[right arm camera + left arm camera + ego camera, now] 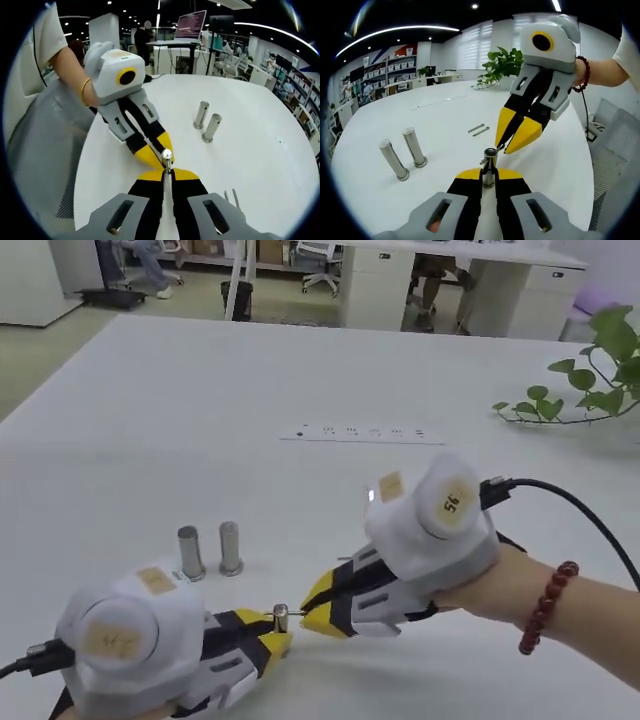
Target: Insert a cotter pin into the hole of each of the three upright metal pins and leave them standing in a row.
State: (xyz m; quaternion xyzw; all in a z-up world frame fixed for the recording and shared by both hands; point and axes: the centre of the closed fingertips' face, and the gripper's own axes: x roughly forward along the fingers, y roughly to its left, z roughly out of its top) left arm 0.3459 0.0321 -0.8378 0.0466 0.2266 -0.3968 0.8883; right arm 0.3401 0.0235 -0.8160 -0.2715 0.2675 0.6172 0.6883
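The left gripper (490,176) was clamped on an upright pin (490,159). The right gripper (506,145), pinched almost shut on a cotter pin (483,161), had its tips touching that pin's top. Two other pins (414,146) stood just left and farther back, and two spare cotter pins (478,130) lay beyond.

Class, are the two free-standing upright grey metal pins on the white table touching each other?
Apart. The head view shows bare white table between the left metal pin and the right metal pin.
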